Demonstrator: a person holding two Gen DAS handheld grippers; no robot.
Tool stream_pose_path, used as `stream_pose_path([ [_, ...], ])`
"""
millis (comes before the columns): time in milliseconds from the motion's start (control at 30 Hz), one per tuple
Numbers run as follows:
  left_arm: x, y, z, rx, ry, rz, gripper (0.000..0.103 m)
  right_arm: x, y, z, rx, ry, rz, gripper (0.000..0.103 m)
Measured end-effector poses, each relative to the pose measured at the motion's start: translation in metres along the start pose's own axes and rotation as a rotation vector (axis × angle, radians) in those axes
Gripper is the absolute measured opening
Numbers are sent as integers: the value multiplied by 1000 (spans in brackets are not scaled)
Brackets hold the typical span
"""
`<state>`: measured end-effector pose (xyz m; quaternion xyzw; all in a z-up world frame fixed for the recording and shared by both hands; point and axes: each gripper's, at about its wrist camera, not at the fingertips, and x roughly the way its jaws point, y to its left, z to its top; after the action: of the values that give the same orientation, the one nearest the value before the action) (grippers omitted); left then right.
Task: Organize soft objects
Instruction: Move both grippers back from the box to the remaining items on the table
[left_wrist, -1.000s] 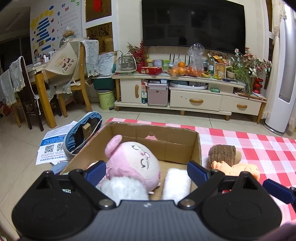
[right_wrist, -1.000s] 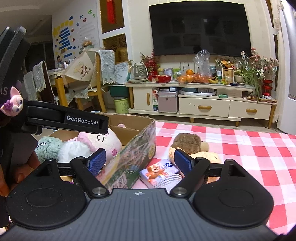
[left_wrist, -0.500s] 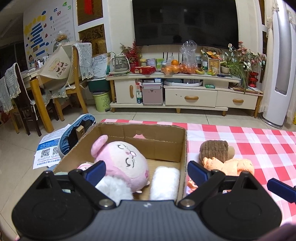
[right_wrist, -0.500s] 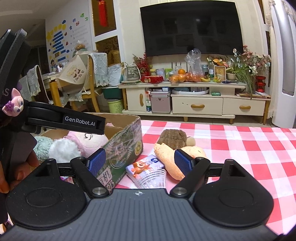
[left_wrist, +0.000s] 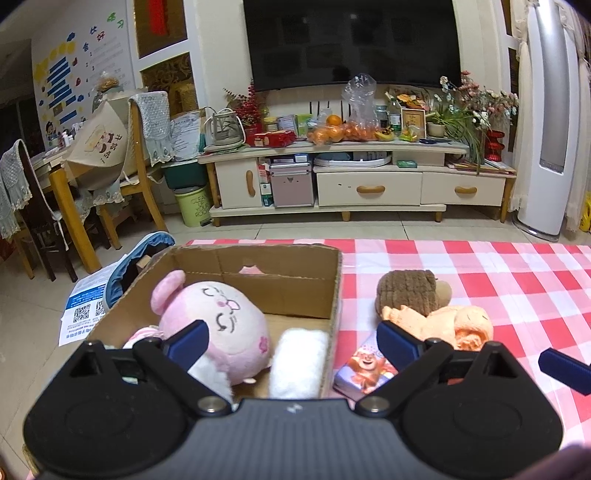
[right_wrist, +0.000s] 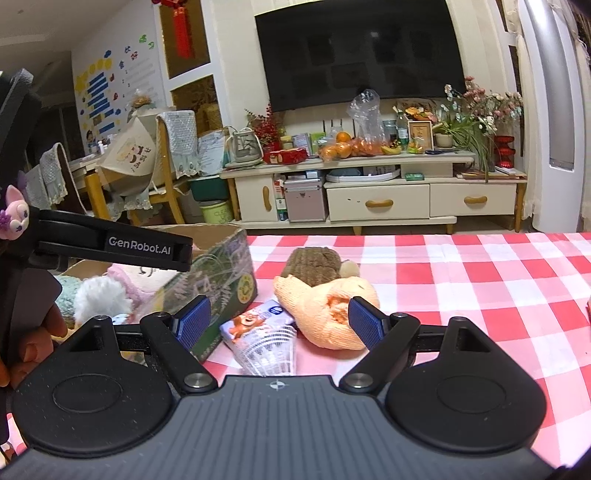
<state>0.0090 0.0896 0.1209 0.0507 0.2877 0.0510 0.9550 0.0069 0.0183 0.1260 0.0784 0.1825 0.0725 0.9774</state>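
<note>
Left gripper (left_wrist: 291, 341): fingers spread wide, nothing between them; it hangs over the near right wall of the cardboard box (left_wrist: 334, 291).
Right gripper (right_wrist: 279, 321): fingers spread wide, holding nothing; it hangs just right of the box, over the tissue pack and the orange plush.
Tissue pack (right_wrist: 260, 334): lies on the desk against the box's right outer wall, between the right fingers in that view; contact with them not evident.
Orange plush (right_wrist: 325, 314): on the desk just right of the tissue pack, well outside the box; the right blue pad (right_wrist: 364, 323) overlaps its edge in view, contact cannot be told.
Brown plush (right_wrist: 312, 266): touching the orange plush on its far side, also right of the box.
Box contents: pink plush (left_wrist: 218, 321) near the left wall, white plush (left_wrist: 299, 356) against the right wall; a bare strip of floor shows along the far wall.
Desk (right_wrist: 480, 280): checkered cloth; right of the box and beyond the plush, broad open surface to the far edge.
</note>
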Motion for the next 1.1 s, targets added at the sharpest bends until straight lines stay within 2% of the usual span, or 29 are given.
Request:
stream_pose_path([
  [633,-5,-38,-9,98,-25,-24,98,-4,-16,-6,92,6,-80,103],
  [933,-13,-58,-21,152,-36,-98,98,1,-36,-11,162,21,-140,103],
  [1100,-15,-73,-33,166,-14,-142,98,13,-47,-13,246,59,-118,103],
])
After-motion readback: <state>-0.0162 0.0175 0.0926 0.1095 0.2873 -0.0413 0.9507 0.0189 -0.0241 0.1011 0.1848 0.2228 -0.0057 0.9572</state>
